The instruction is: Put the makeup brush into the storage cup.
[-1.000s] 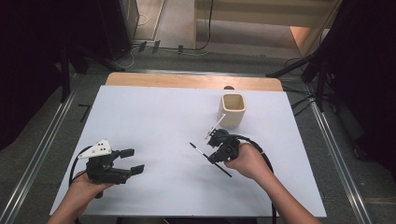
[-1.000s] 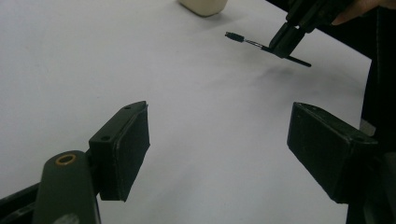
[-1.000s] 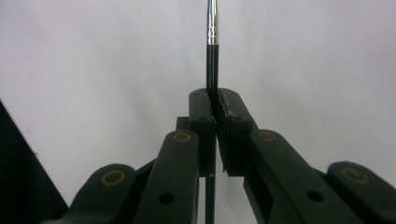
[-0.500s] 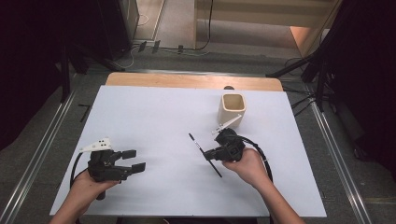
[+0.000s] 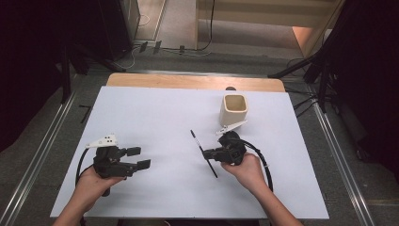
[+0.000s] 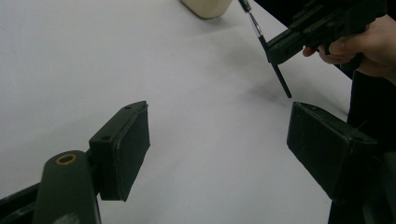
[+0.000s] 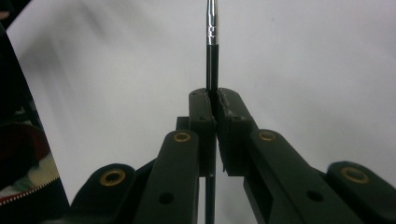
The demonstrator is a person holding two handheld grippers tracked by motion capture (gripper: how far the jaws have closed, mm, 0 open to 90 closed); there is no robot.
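The left tongs [image 5: 136, 157] are wide open, holding nothing, low over the white worktop [image 5: 155, 117]. The right tongs [image 5: 210, 153] squeeze a thin black brush [image 5: 203, 153] with a silver band, near the cup [image 5: 234, 109].

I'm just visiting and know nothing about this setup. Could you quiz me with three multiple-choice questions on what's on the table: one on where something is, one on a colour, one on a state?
1. Where does the cup stand?
A. at the table's far side, beyond the right tool
B. beside the left tool
C. at the near edge

2. What colour is the cup?
A. red
B. cream
C. blue

3. How is the right tool?
A. wide open
B. lying on the table
C. shut on the thin black brush

Answers:
1 A, it sits beyond the right tool in the high view.
2 B, its walls are pale cream.
3 C, its pads pinch the brush in the right gripper view.
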